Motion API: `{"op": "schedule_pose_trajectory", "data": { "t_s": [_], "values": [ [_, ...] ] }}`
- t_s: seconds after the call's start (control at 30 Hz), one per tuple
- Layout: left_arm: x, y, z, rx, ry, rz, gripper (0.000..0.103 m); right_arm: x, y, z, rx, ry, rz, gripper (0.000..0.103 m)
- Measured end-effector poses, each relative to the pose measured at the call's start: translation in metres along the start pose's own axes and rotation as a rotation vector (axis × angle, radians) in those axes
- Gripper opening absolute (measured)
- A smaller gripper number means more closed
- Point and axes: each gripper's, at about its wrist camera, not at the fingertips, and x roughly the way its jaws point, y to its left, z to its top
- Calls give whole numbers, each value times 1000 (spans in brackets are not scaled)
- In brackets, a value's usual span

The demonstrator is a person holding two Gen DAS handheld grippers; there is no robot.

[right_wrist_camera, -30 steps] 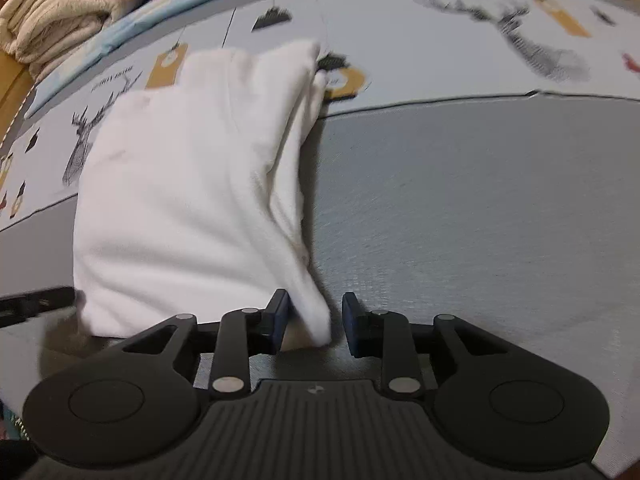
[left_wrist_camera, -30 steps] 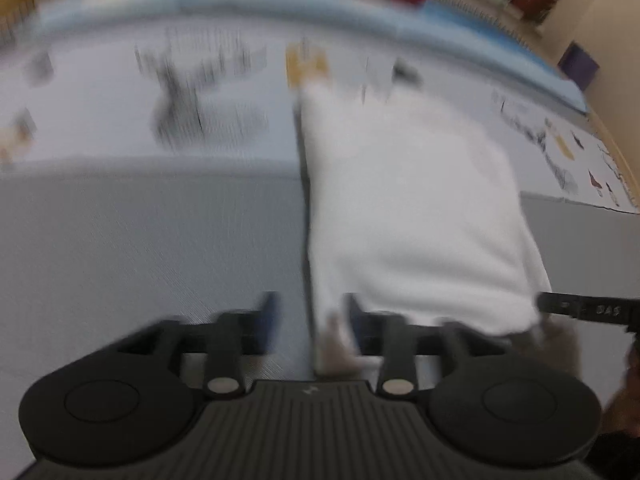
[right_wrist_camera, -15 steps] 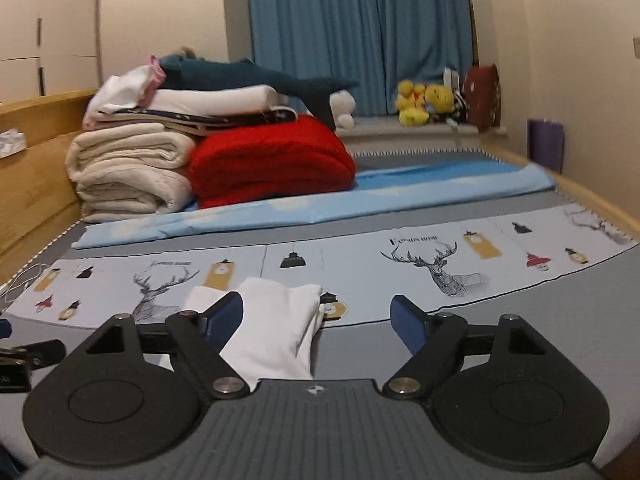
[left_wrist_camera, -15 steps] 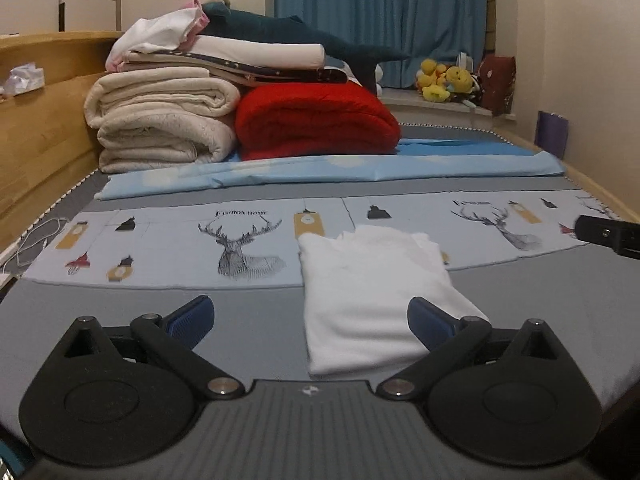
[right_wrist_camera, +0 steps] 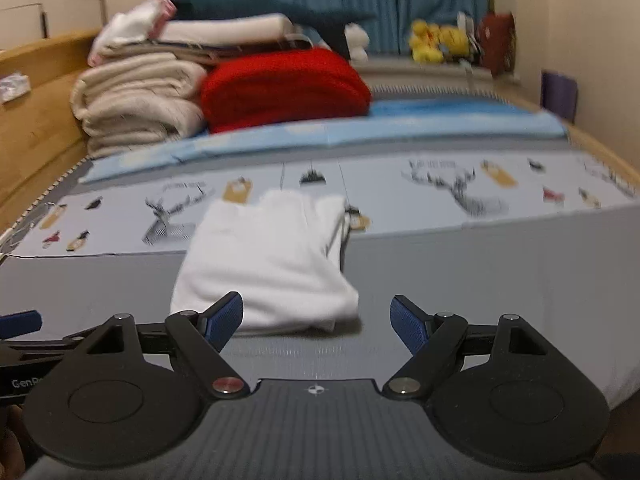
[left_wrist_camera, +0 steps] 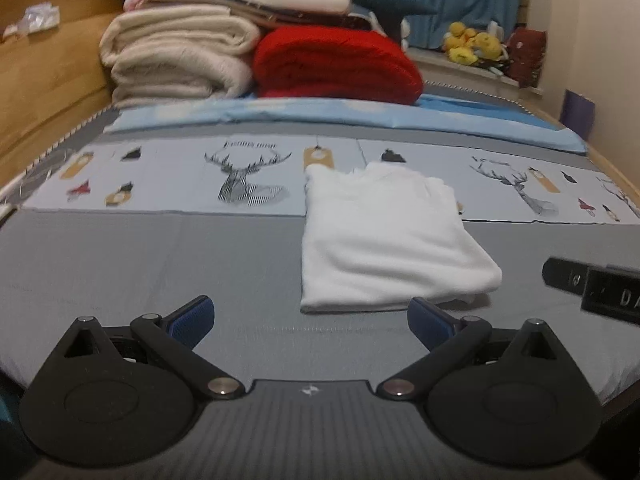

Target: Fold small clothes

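A small white garment (left_wrist_camera: 384, 236) lies folded into a rectangle on the grey bed cover; it also shows in the right wrist view (right_wrist_camera: 268, 260). My left gripper (left_wrist_camera: 310, 320) is open and empty, just in front of the garment's near edge and apart from it. My right gripper (right_wrist_camera: 318, 316) is open and empty, close to the garment's near right corner without touching it. The right gripper's body (left_wrist_camera: 592, 288) shows at the right edge of the left wrist view. The left gripper's finger (right_wrist_camera: 18, 320) shows at the left edge of the right wrist view.
Folded cream blankets (left_wrist_camera: 176, 56) and a red blanket (left_wrist_camera: 336, 64) are stacked at the back. A light blue sheet (left_wrist_camera: 360, 118) and a deer-print strip (left_wrist_camera: 248, 180) lie across the bed. A wooden bed frame (left_wrist_camera: 44, 80) runs along the left. Yellow plush toys (left_wrist_camera: 472, 44) sit far right.
Both grippers have let go of the garment and opened wide. They pulled back, tilted up, then dipped a little closer to the bed. The garment lies still.
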Motion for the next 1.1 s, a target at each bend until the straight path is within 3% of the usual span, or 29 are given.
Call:
{"op": "schedule_pose_trajectory", "data": {
  "t_s": [0.5,1.1],
  "values": [
    [8,1,2,-18,37,-24,103,9,18,-3,-72,15,9,82],
    [13,-3,2,-4,24,-24,103,15,21,-2,-111,14,-17,82]
  ]
}}
